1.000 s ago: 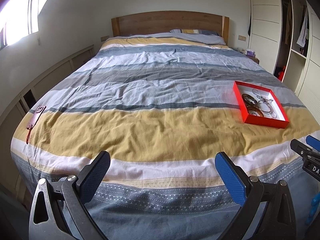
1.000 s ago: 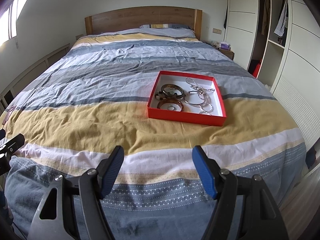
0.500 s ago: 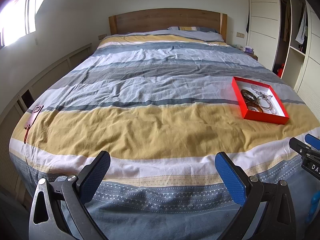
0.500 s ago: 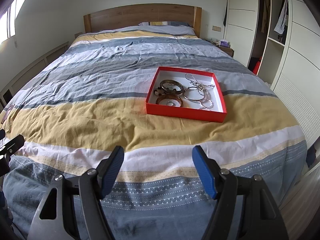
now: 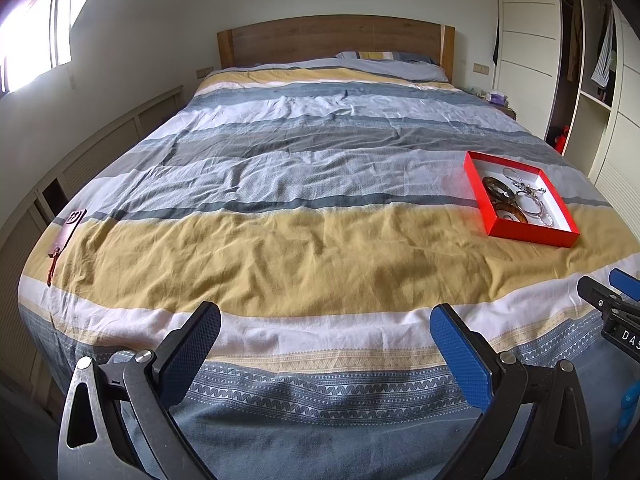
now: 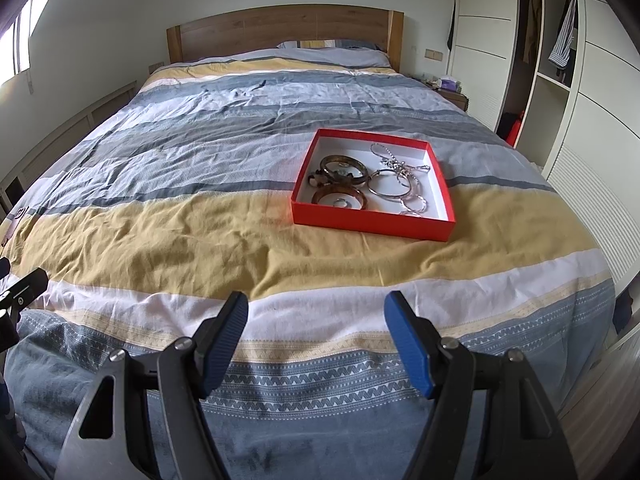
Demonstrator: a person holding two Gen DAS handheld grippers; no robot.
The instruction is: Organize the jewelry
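1. A shallow red box (image 6: 372, 226) with a white inside lies flat on the bed (image 6: 200, 240), across the border of the yellow stripe and the grey-blue stripes of the cover; in the left wrist view the same box (image 5: 532, 236) lies far to the right.
2. In the box lies a loose heap of jewelry: two wide brown bangles (image 6: 339, 197), one nearer the front wall and one behind it, with a dark clip-like piece between them.
3. To their right lie thin silver bangles (image 6: 390, 186), overlapping each other, and smaller silver rings (image 6: 416, 204) toward the front right corner.
4. A silver chain (image 6: 394, 160) trails from the back of the box into the bangles.
5. The left gripper (image 5: 325, 332) hovers over the foot of the bed, its blue-padded fingers spread wide and holding nothing.
6. The right gripper (image 6: 316, 318) also hovers over the foot of the bed, well apart from the box, its fingers likewise spread and empty.
7. A brown leather tag (image 5: 66, 232) lies at the bed's left edge.
8. A wooden headboard (image 6: 280, 30) stands at the far end, and a white wardrobe (image 6: 560, 60) stands on the right.
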